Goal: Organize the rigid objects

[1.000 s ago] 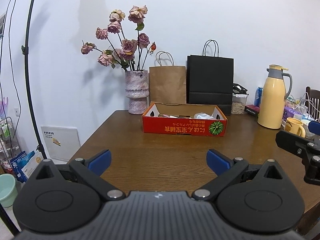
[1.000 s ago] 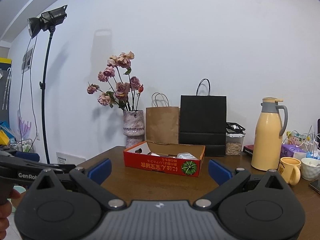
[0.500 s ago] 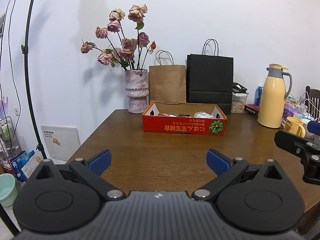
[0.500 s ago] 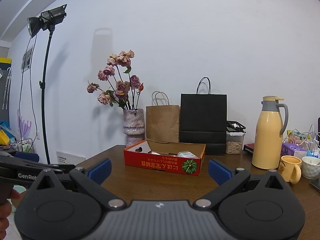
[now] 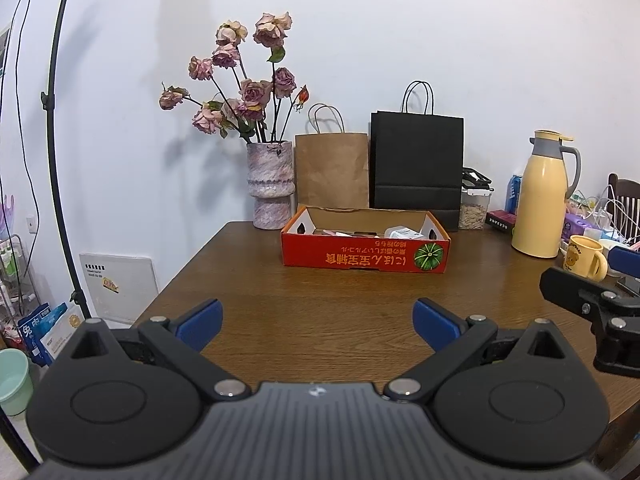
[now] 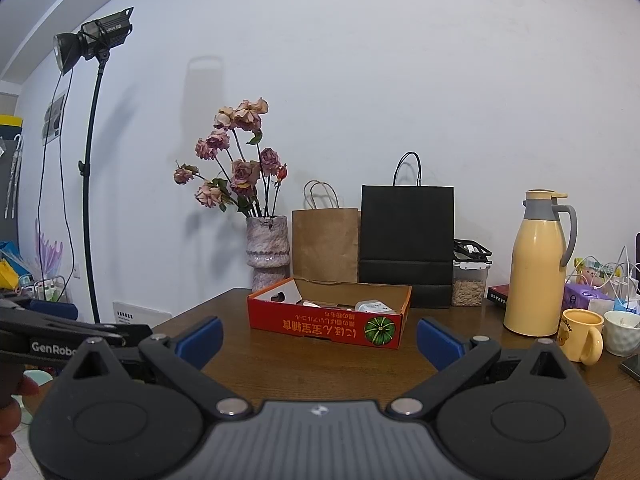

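A red cardboard box (image 5: 364, 258) (image 6: 326, 326) with a pumpkin picture sits at the back middle of the brown wooden table (image 5: 320, 312). Small items lie inside it, among them a white packet (image 6: 370, 306). My left gripper (image 5: 318, 320) hovers open over the table's near part, well short of the box, with nothing between its blue fingers (image 5: 200, 322). My right gripper (image 6: 318, 336) is open too, held higher and to the right, empty. The right gripper's body shows at the right edge of the left wrist view.
Behind the box stand a vase of dried roses (image 5: 270, 184), a brown paper bag (image 5: 332, 170) and a black paper bag (image 5: 416, 168). On the right are a yellow thermos jug (image 5: 540, 208), a yellow mug (image 5: 582, 258), a food container (image 6: 468, 288) and clutter. A light stand (image 6: 90, 184) is on the left.
Both grippers stay open and almost still. The left wrist view has tilted down slightly, so the scene sits a little higher in it.
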`<action>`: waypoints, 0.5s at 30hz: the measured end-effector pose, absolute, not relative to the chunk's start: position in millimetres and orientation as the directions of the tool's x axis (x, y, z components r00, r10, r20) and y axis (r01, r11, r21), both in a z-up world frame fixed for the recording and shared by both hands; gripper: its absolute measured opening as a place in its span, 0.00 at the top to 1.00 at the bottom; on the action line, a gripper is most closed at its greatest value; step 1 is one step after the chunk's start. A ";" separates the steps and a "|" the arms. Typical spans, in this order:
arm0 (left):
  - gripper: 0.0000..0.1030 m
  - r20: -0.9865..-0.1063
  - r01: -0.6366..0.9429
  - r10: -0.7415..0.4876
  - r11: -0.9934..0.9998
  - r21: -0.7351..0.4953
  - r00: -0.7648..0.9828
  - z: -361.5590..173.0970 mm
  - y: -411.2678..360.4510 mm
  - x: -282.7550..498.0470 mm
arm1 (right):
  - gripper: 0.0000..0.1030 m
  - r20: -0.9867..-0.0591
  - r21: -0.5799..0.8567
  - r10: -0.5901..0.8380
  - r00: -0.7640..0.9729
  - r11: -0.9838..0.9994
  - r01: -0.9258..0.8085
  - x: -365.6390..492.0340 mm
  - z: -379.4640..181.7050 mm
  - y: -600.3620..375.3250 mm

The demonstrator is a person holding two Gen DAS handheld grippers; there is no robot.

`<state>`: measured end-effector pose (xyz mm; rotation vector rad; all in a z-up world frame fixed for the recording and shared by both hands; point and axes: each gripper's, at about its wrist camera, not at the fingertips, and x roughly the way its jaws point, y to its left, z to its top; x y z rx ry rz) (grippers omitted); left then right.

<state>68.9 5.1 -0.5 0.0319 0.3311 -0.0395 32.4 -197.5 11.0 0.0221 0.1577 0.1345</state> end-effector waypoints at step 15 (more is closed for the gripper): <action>0.00 -0.311 0.051 -0.041 0.998 0.021 0.950 -0.4 3.4 66.7 | 0.00 -0.156 0.033 0.136 0.978 0.991 -0.132 32.1 10.4 -197.4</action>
